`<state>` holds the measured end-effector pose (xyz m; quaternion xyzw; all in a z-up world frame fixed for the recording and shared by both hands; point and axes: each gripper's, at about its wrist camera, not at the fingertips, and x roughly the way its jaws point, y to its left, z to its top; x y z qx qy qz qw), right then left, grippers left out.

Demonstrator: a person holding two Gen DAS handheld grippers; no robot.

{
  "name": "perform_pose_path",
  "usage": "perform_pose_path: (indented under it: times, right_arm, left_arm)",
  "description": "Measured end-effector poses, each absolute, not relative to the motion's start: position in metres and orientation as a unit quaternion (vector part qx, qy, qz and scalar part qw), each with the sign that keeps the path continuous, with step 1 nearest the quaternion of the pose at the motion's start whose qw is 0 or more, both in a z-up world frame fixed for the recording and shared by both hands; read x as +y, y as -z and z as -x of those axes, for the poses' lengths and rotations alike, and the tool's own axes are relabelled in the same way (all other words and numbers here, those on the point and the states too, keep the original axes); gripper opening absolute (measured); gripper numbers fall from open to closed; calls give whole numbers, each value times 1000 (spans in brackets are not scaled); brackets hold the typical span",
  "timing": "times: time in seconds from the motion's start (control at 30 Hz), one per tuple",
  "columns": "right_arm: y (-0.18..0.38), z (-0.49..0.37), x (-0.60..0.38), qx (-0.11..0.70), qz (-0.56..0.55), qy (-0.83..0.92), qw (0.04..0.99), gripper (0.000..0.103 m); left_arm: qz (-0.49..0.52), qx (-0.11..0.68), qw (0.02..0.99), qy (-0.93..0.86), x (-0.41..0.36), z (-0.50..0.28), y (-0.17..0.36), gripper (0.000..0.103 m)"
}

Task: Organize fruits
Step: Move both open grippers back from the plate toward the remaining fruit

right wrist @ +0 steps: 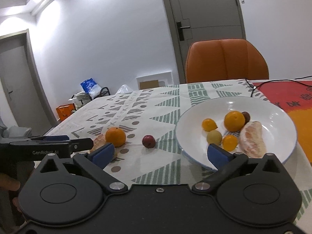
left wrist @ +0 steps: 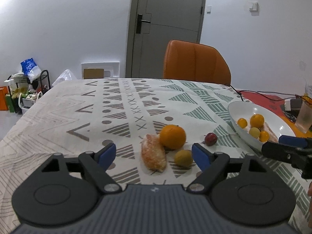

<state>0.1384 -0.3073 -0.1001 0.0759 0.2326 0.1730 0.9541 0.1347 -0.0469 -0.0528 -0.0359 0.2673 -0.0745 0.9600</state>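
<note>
Fruits: round orange [left wrist: 172, 136], peeled segment [left wrist: 154, 157] (pithy) | both grippers' fingers wide, empty

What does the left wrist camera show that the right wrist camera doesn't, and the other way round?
Only the left wrist view shows the small yellow-green fruit on the cloth and a cup. Only the right wrist view shows the dark plum inside the white bowl and a second door. Both show the loose orange, the peeled segment, the red plum and the orange chair.
</note>
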Motion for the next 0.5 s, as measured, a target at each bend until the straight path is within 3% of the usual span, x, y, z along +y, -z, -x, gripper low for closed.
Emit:
perform_pose_path:
  times: [0.17,0.5]
  right_arm:
    - [101,-143,-297,238,-68,-183,951,102]
    - [105,-157,-273,258,-58,-202,943,84]
  left_arm:
    - [49,276,958,67,-34,-136,55,65]
    - [64,283,955,54,-13,-135,58,57]
